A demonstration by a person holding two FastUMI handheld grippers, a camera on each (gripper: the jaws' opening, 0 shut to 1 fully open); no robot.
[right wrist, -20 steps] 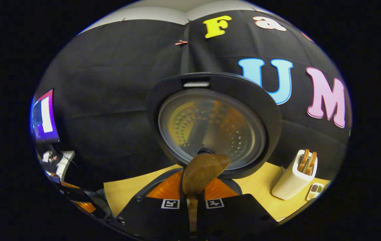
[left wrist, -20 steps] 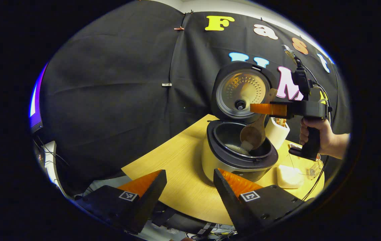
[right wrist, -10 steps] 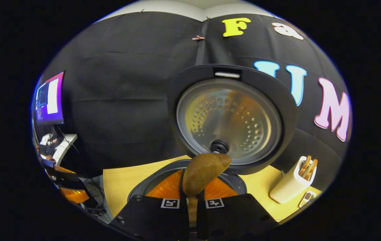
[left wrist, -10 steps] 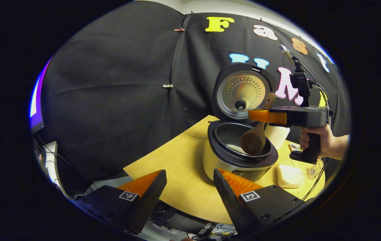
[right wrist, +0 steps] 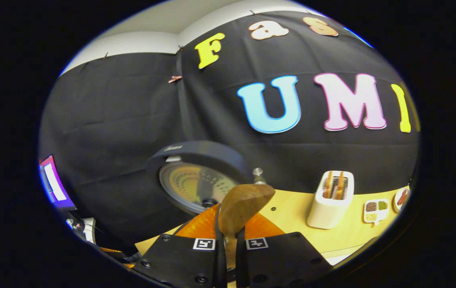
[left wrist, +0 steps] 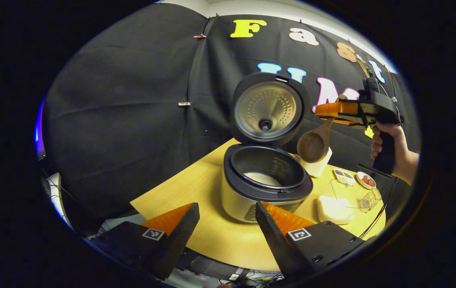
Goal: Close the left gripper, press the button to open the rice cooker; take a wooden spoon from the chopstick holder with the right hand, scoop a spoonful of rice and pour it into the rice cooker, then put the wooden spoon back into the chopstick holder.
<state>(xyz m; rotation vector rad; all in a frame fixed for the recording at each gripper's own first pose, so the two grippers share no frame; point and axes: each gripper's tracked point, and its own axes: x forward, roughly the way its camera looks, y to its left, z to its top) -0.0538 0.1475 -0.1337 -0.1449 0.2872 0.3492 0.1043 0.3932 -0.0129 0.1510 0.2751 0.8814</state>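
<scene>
The rice cooker point(left wrist: 266, 188) stands on the wooden table with its lid point(left wrist: 267, 108) up and white rice point(left wrist: 262, 178) in the pot. My right gripper point(left wrist: 324, 112) is shut on the wooden spoon point(left wrist: 313, 146), which hangs bowl down to the right of the cooker, in front of the white chopstick holder point(left wrist: 316, 168). In the right gripper view the spoon point(right wrist: 244, 208) sticks up between the closed fingers, with the cooker lid point(right wrist: 195, 180) to the left and the chopstick holder point(right wrist: 330, 202) to the right. My left gripper point(left wrist: 225, 218) stands open in front of the cooker, holding nothing.
A white container point(left wrist: 335, 209) sits right of the cooker, with a small wire basket point(left wrist: 367, 202) and small dishes point(left wrist: 366, 180) beyond it. A sectioned condiment dish point(right wrist: 374, 210) lies right of the holder. A monitor point(right wrist: 53, 184) glows at the far left. A hand point(left wrist: 388, 140) grips the right gripper.
The right gripper has lifted the spoon out of the cooker pot and carried it up and to the right, toward the chopstick holder. The left gripper stays open and shifted slightly.
</scene>
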